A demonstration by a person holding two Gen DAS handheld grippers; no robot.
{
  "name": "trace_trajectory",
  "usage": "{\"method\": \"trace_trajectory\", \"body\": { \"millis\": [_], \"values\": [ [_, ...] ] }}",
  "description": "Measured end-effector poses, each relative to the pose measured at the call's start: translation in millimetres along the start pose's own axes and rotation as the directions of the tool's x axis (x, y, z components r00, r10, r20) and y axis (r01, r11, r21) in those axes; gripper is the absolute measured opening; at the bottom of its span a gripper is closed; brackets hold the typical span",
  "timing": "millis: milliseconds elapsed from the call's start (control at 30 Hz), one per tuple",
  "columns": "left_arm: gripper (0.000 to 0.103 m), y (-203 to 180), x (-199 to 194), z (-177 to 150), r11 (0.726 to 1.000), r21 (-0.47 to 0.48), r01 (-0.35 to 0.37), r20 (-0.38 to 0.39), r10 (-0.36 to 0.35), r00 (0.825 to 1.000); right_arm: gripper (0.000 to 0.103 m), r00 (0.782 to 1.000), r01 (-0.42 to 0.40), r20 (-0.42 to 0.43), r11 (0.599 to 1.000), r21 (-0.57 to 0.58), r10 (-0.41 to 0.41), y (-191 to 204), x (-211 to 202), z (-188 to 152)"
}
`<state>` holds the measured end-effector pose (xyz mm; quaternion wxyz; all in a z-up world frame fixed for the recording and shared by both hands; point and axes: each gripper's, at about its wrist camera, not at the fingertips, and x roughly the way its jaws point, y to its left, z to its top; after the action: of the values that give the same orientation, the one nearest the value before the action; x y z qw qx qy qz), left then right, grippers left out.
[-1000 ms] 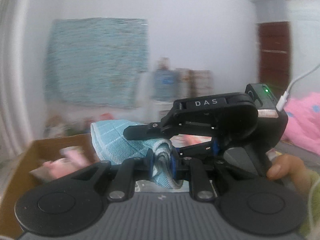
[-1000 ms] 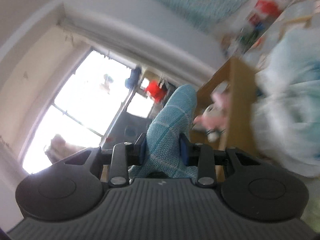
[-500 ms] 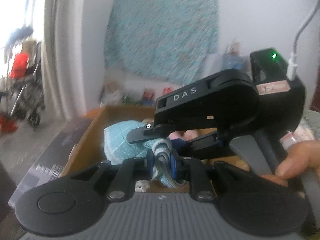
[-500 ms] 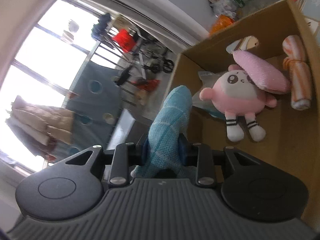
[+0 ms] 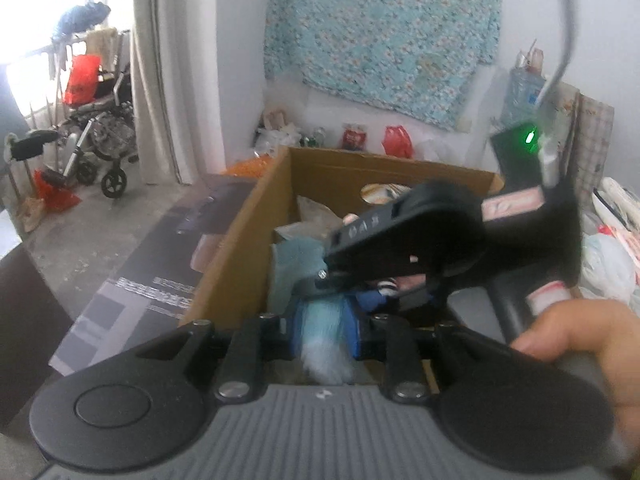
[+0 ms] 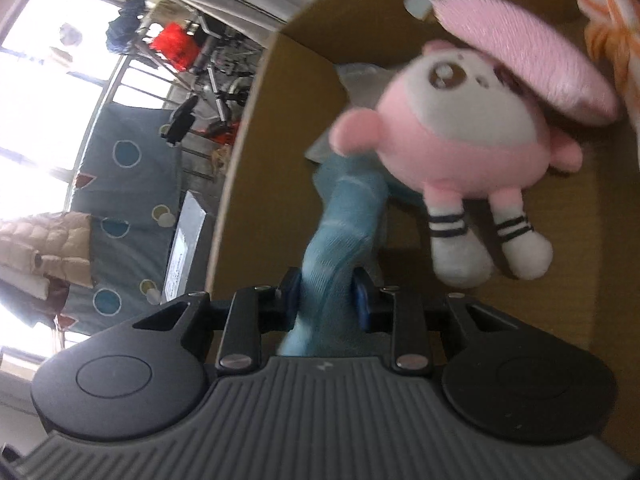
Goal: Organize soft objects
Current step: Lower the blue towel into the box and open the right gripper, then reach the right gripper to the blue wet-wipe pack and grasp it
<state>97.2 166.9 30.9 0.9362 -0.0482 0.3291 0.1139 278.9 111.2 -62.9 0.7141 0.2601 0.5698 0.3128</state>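
- The left gripper (image 5: 325,330) pinches one end of a light blue towel (image 5: 323,340) between its blue pads, above the near edge of the cardboard box (image 5: 240,236).
- The right gripper (image 6: 326,294) pinches the towel's (image 6: 340,232) other end, inside the box.
- In the right view the towel runs lengthwise away from the gripper, towards the pink plush toy (image 6: 460,140) in the box.
- The right gripper's body (image 5: 404,244) carries blurred letters, seemingly "DAS".
- Print on the dark flat carton (image 5: 152,276) beside the box is unreadable.
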Motion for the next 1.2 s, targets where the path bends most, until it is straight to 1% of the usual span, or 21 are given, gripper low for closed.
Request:
{"method": "trace_trajectory", "body": {
  "millis": [133,200,267,333,400,433,500,567,700,767,867,933,1000,1100,1167,1200],
  "values": [
    [0.023,8,-10,-4,1.000,-0.010,0.006,0.019,-0.005,1.000,0.025,1.000,-0.003,-0.022,0.998,0.068,0.005,-14,21,-1],
    [0.023,10,-18,-8,1.000,-0.013,0.009,0.030,-0.008,1.000,0.025,0.999,-0.020,-0.036,0.994,0.107,0.024,-20,32,0],
    [0.025,13,-21,-9,1.000,-0.016,0.016,0.035,-0.016,0.999,0.027,0.997,-0.047,-0.049,0.991,0.127,0.053,-21,40,-1],
    [0.027,14,-26,-12,0.999,-0.023,0.025,0.038,-0.024,0.999,0.027,0.991,-0.083,-0.090,0.986,0.147,0.096,-22,48,-3],
    [0.033,14,-31,-15,0.999,-0.035,0.033,0.042,-0.032,0.999,0.030,0.989,-0.095,-0.097,0.983,0.156,0.111,-20,51,-6],
    [0.035,16,-34,-15,0.998,-0.041,0.037,0.045,-0.035,0.998,0.034,0.989,-0.096,-0.098,0.983,0.154,0.112,-19,52,-7],
    [0.043,16,-39,-18,0.998,-0.047,0.047,0.057,-0.044,0.997,0.043,0.989,-0.108,-0.085,0.980,0.166,0.124,-19,51,-8],
    [0.048,16,-45,-19,0.997,-0.050,0.053,0.071,-0.050,0.996,0.055,0.988,-0.121,-0.070,0.978,0.171,0.134,-17,44,-8],
    [0.053,12,-58,-21,0.998,-0.038,0.055,0.098,-0.051,0.994,0.060,0.990,-0.124,-0.046,0.977,0.172,0.134,-14,29,-3],
    [0.055,11,-63,-21,0.998,-0.034,0.059,0.104,-0.055,0.993,0.065,0.990,-0.133,-0.029,0.976,0.170,0.140,-12,19,-3],
    [0.060,6,-72,-22,0.997,-0.030,0.067,0.114,-0.063,0.991,0.066,0.987,-0.155,-0.009,0.974,0.166,0.158,-11,0,0],
    [0.065,2,-80,-22,0.996,-0.022,0.082,0.127,-0.078,0.989,0.066,0.982,-0.186,0.010,0.969,0.163,0.187,-12,-20,-2],
    [0.078,-6,-90,-23,0.994,-0.008,0.111,0.146,-0.109,0.983,0.067,0.975,-0.223,0.038,0.965,0.138,0.220,-12,-46,-6],
    [0.088,-21,-103,-24,0.983,0.025,0.180,0.170,-0.181,0.969,0.074,0.953,-0.296,0.097,0.951,0.089,0.287,-19,-95,-22],
    [0.091,-37,-108,-24,0.970,0.064,0.236,0.167,-0.243,0.955,0.080,0.933,-0.340,0.148,0.939,0.059,0.329,-30,-135,-36],
    [0.093,-45,-110,-24,0.961,0.086,0.262,0.165,-0.273,0.948,0.081,0.924,-0.355,0.166,0.934,0.042,0.343,-38,-152,-40]
  ]
}}
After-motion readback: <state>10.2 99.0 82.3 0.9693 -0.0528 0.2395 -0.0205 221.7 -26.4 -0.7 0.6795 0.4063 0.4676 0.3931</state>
